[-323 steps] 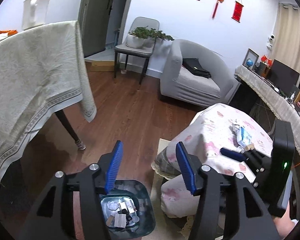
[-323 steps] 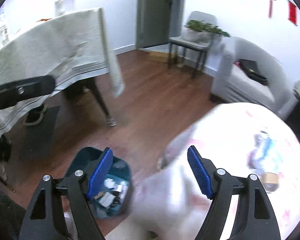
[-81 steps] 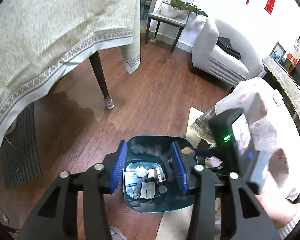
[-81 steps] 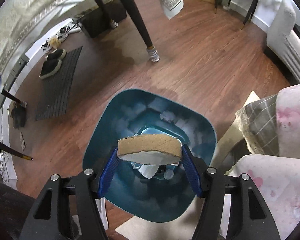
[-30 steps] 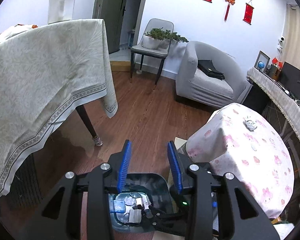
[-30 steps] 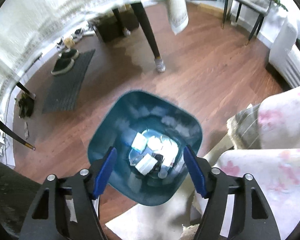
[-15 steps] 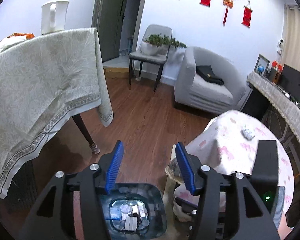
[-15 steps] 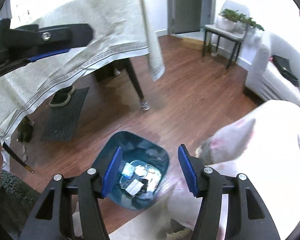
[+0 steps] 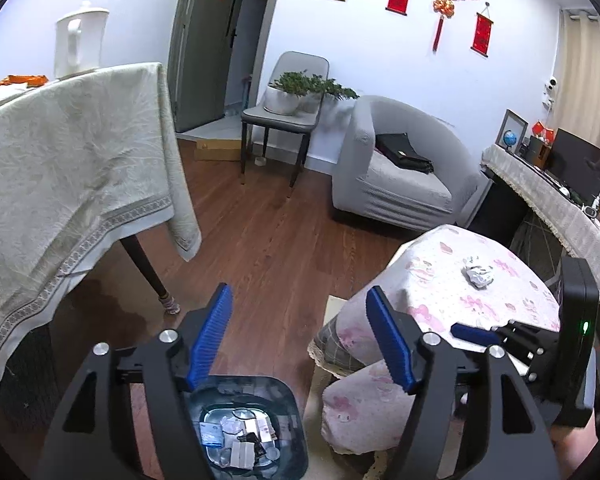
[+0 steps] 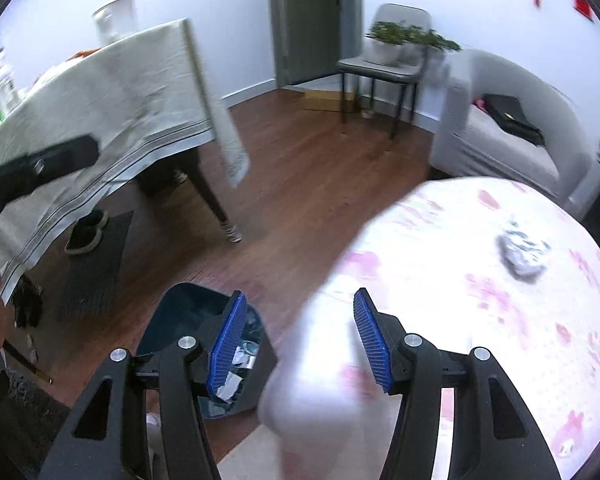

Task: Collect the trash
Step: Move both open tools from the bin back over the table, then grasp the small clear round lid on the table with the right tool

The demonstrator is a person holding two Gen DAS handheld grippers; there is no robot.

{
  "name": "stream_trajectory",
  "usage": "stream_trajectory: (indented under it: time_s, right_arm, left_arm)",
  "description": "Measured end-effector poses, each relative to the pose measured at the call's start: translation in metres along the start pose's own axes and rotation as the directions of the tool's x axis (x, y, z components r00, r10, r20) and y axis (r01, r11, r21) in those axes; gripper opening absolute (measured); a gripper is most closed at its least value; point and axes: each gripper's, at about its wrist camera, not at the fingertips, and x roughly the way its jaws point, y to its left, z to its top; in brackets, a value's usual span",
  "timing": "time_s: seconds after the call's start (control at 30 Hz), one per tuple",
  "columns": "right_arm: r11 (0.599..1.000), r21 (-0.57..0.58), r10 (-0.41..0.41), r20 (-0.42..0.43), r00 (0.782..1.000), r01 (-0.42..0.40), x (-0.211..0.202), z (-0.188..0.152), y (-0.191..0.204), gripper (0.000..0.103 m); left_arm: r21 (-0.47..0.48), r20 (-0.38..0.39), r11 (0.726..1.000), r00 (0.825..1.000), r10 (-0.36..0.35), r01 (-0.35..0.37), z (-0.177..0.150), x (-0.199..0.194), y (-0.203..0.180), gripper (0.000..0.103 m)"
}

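A crumpled silver-grey wad of trash (image 9: 478, 274) (image 10: 522, 256) lies on the round table with the pink-flowered cloth (image 9: 432, 256) (image 10: 460, 240). The dark teal bin (image 9: 284, 396) (image 10: 172, 312) stands on the floor left of that table, with several scraps inside. My left gripper (image 9: 300, 336) hovers above the bin's far edge, its jaws opening and empty. My right gripper (image 10: 300, 340) is over the table's near left edge, short of the wad, jaws closing slightly with nothing between them. One of its blue fingers (image 9: 470, 332) shows in the left wrist view.
A large table with a beige cloth (image 9: 60, 184) and dark legs stands at the left. Behind are a grey armchair (image 9: 396, 176), a chair bearing a potted plant (image 9: 288, 112) and a long sideboard (image 9: 560, 208). Shoes on a mat (image 10: 84, 236) lie under the large table.
The right gripper rose from above the bin and swung right over the flowered table, its jaws narrowing. The left gripper's jaws widened and it tipped up a little. The cardboard held earlier is gone.
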Motion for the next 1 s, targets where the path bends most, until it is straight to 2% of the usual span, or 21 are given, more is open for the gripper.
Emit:
stream_trajectory:
  time_s: [0.2,0.33,0.53,1.0]
  right_arm:
    - [0.997,0.066,-0.051,0.009,0.999,0.050,-0.008,-0.008,-0.039,0.057]
    - [0.993,0.089,-0.073,0.014,0.997,0.071,-0.014,-0.011,-0.056,0.064]
    - [0.986,0.122,-0.112,0.008,0.994,0.110,-0.018,-0.019,-0.080,0.065]
    - [0.976,0.144,-0.158,-0.050,0.986,0.163,-0.008,-0.032,-0.102,0.065]
  left_arm:
    - [0.028,-0.022,0.999,1.000,-0.015,0.015,-0.001,0.014,-0.018,0.077]
    - [0.047,-0.038,0.998,0.999,-0.029,0.031,-0.002,0.024,-0.030,0.078]
    - [0.078,-0.060,0.996,0.997,-0.042,0.047,-0.006,0.034,-0.046,0.079]
    - [0.110,-0.082,0.991,0.994,-0.070,0.079,-0.008,0.046,-0.072,0.084]
